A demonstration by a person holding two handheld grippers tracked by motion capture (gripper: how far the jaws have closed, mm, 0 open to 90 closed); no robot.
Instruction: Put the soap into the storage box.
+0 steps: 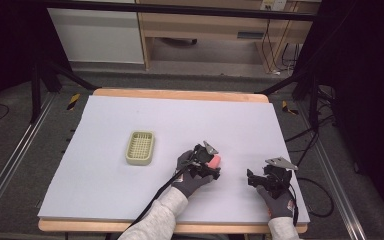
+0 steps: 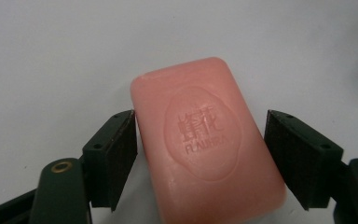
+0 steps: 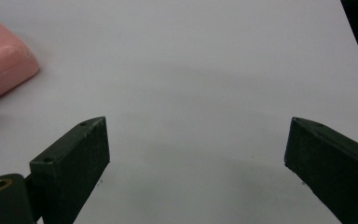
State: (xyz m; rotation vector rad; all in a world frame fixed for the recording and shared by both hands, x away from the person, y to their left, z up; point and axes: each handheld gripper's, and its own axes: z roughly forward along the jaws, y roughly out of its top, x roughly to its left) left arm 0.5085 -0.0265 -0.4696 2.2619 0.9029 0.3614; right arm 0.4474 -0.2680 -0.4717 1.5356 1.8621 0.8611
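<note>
One pink soap bar [image 2: 205,140], embossed oval logo, rounded corners.

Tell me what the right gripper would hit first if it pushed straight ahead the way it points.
Probably nothing: ahead of the right gripper, between its open fingers, lies only bare mat. The soap sits off to one side, outside that line.

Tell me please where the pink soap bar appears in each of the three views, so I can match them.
High view: the pink soap bar lies right of centre, at the left gripper.
Left gripper view: it sits in the centre, between the two black jaws; a gap shows at the right jaw.
Right gripper view: its corner is at the upper left edge.
Shared landmark: the white table cover.
</note>
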